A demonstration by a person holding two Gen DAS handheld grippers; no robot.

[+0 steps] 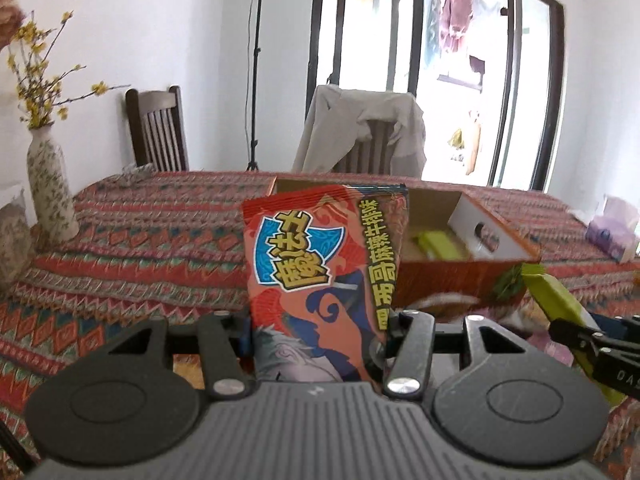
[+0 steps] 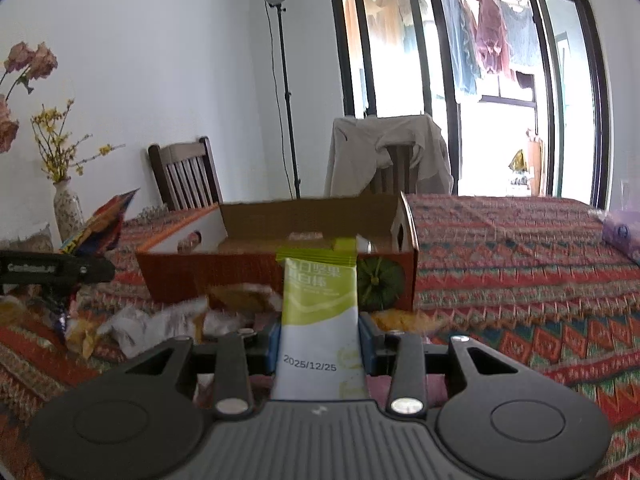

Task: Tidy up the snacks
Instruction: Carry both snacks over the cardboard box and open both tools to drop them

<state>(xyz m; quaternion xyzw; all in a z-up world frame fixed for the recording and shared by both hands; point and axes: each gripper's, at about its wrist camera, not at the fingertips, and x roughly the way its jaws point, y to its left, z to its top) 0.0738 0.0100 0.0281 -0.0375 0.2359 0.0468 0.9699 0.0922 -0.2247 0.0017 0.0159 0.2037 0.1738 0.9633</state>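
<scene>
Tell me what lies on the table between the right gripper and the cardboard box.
Loose snack wrappers on the patterned tablecloth, seen in the right wrist view.

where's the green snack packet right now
The green snack packet stands upright, clamped in the right tongs, centre of the right wrist view, just in front of the open cardboard box on the patterned tablecloth.

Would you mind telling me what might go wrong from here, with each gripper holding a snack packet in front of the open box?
1. The left gripper pinches the red packet only near its lower end, so it may flop or slip.
2. Both grippers face the same cardboard box; the green packet in the right gripper could collide with the other.
3. Loose wrappers before the box may get swept aside.
</scene>
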